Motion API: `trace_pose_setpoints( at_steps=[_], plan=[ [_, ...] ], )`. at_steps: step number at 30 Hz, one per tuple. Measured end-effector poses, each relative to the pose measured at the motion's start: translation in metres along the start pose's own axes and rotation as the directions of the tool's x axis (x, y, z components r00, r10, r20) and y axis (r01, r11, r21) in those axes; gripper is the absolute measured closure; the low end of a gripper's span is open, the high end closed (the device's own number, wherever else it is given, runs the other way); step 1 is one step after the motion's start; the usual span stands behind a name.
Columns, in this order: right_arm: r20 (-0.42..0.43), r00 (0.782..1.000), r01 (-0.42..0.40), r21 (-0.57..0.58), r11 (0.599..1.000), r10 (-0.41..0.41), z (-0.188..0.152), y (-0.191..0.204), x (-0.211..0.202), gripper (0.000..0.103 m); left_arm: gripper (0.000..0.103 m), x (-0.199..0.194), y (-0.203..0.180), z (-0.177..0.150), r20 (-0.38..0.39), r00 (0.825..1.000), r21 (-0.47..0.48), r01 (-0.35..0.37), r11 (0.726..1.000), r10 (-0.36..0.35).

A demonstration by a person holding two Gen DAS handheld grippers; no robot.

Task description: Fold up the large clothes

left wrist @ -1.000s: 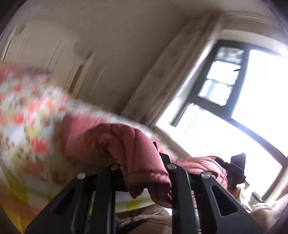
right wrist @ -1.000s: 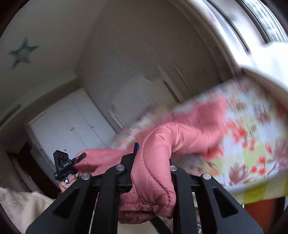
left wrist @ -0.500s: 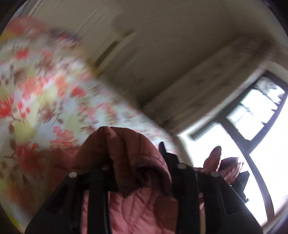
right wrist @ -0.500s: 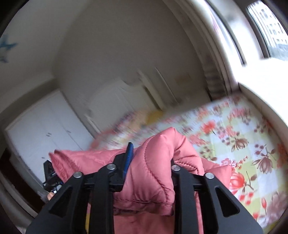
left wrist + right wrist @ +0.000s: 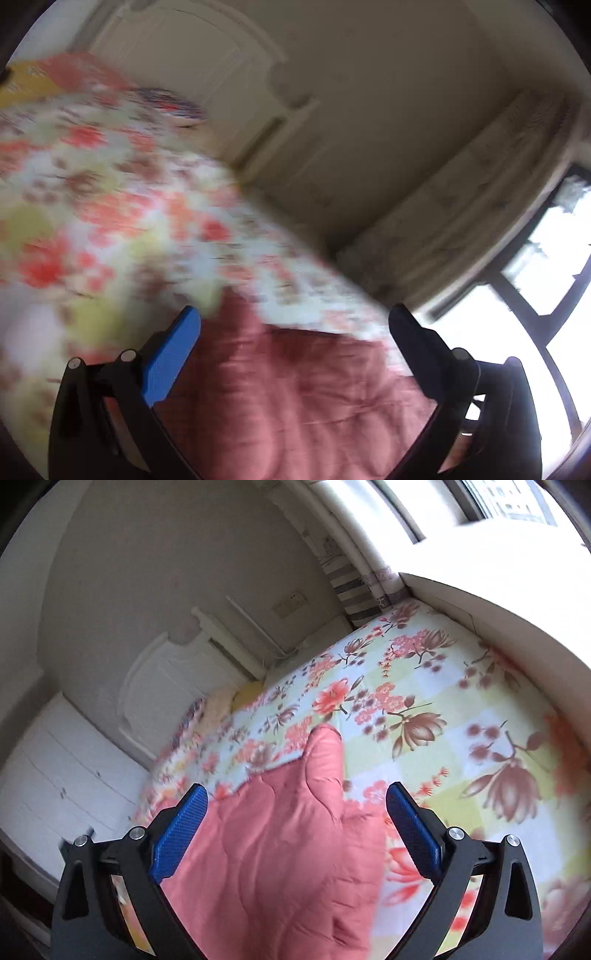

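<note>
No brand, label or readable writing is seen in either view.

The pink quilted jacket (image 5: 280,853) is laid on the flowered bedsheet (image 5: 424,709), with one sleeve stretched out toward the middle of the bed. In the right wrist view the jacket is seen between the blue pads (image 5: 181,834) of the right gripper (image 5: 295,830), but it is not pressed by them: the jaws are opening and are spread wide on both sides of the fabric. The same is seen for the left gripper (image 5: 295,350), whose jaws are opening too, with the jacket (image 5: 295,398) lying loose between them. That view is strongly blurred, so the pattern of the sheet (image 5: 110,206) is hardly made out.

Around the bed, a white headboard (image 5: 162,686) is found against the wall, with pillows (image 5: 221,701) just beside it. A white wardrobe (image 5: 55,775) stands at the left. A wall socket (image 5: 290,603) is placed above the headboard, and a striped curtain (image 5: 351,587) hangs near the window ledge (image 5: 498,590). In the left wrist view a dark-framed window (image 5: 546,280) is seen at the right.
</note>
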State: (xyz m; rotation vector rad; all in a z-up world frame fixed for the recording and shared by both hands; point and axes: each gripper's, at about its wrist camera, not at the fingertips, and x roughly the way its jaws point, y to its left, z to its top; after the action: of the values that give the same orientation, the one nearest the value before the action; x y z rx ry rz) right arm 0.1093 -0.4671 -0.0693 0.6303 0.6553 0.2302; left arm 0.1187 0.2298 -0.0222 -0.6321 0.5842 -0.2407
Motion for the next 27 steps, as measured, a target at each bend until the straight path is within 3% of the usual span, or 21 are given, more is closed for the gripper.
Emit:
trace_pose_setpoints(
  at_steps=[2,4,5,6,7,9,10,11,13,15,17,19,21,24,25,26,27],
  plan=[
    [-0.026,1.0,0.001,-0.046,0.999,-0.002,-0.004,0.005,0.002,0.009,0.002,0.018,0.001,-0.006,-0.128,0.985,0.075,-0.111,0.991,0.12],
    [-0.062,0.998,0.004,-0.091,0.996,-0.01,-0.011,0.009,0.009,0.009,0.003,0.036,0.001,-0.022,-0.235,0.951,0.141,-0.169,0.976,0.198],
    [-0.08,0.997,0.003,-0.108,0.994,-0.012,-0.016,0.009,0.013,0.009,0.005,0.044,0.001,-0.033,-0.264,0.943,0.161,-0.162,0.974,0.2],
    [-0.116,0.993,0.008,-0.145,0.989,-0.025,-0.022,0.015,0.023,0.012,0.021,0.048,0.002,-0.04,-0.275,0.944,0.17,-0.139,0.976,0.183],
    [-0.14,0.989,0.02,-0.177,0.984,-0.046,-0.028,0.018,0.028,0.03,0.033,0.052,0.001,-0.048,-0.286,0.943,0.184,-0.117,0.976,0.167],
    [-0.167,0.977,0.093,-0.246,0.965,-0.136,-0.036,0.025,0.041,0.076,0.078,0.054,-0.004,-0.055,-0.257,0.942,0.24,-0.153,0.959,0.215],
    [-0.153,0.975,0.116,-0.269,0.956,-0.162,-0.038,0.03,0.04,0.084,0.094,0.05,-0.007,-0.055,-0.245,0.951,0.245,-0.127,0.961,0.188],
    [-0.12,0.982,0.108,-0.283,0.953,-0.147,-0.038,0.035,0.033,0.09,0.095,0.039,-0.01,-0.051,-0.224,0.967,0.223,-0.069,0.972,0.12],
    [-0.018,0.991,0.119,-0.311,0.943,-0.131,-0.036,0.047,0.009,0.091,0.095,0.016,-0.022,-0.043,-0.143,0.984,0.243,-0.065,0.968,0.103],
    [0.06,0.994,0.108,-0.324,0.94,-0.093,-0.033,0.061,-0.018,0.092,0.095,0.001,-0.028,-0.036,-0.104,0.991,0.244,-0.056,0.968,0.083],
    [0.081,0.991,0.123,-0.332,0.935,-0.102,-0.03,0.065,-0.026,0.092,0.094,0.006,-0.027,-0.036,-0.111,0.984,0.247,-0.111,0.963,0.141],
    [0.055,0.987,0.16,-0.312,0.937,-0.15,-0.031,0.056,-0.017,0.092,0.094,0.027,-0.015,-0.04,-0.159,0.969,0.237,-0.147,0.96,0.187],
    [-0.019,0.973,0.217,-0.281,0.935,-0.231,-0.038,0.035,0.01,0.092,0.087,0.054,0.002,-0.051,-0.217,0.951,0.206,-0.175,0.963,0.219],
    [-0.111,0.958,0.231,-0.246,0.941,-0.264,-0.055,0.003,0.047,0.091,0.081,0.059,0.014,-0.055,-0.214,0.962,0.155,-0.139,0.978,0.171],
    [-0.096,0.962,0.228,-0.243,0.943,-0.257,-0.057,0.001,0.047,0.091,0.077,0.058,0.014,-0.053,-0.213,0.963,0.152,-0.134,0.979,0.165],
    [-0.079,0.964,0.23,-0.232,0.945,-0.254,-0.056,0.0,0.042,0.087,0.061,0.053,0.009,-0.05,-0.204,0.963,0.174,-0.141,0.975,0.176],
    [-0.075,0.963,0.236,-0.226,0.945,-0.258,-0.054,0.002,0.038,0.071,0.029,0.049,0.003,-0.048,-0.176,0.961,0.206,-0.176,0.963,0.213]
  ],
)
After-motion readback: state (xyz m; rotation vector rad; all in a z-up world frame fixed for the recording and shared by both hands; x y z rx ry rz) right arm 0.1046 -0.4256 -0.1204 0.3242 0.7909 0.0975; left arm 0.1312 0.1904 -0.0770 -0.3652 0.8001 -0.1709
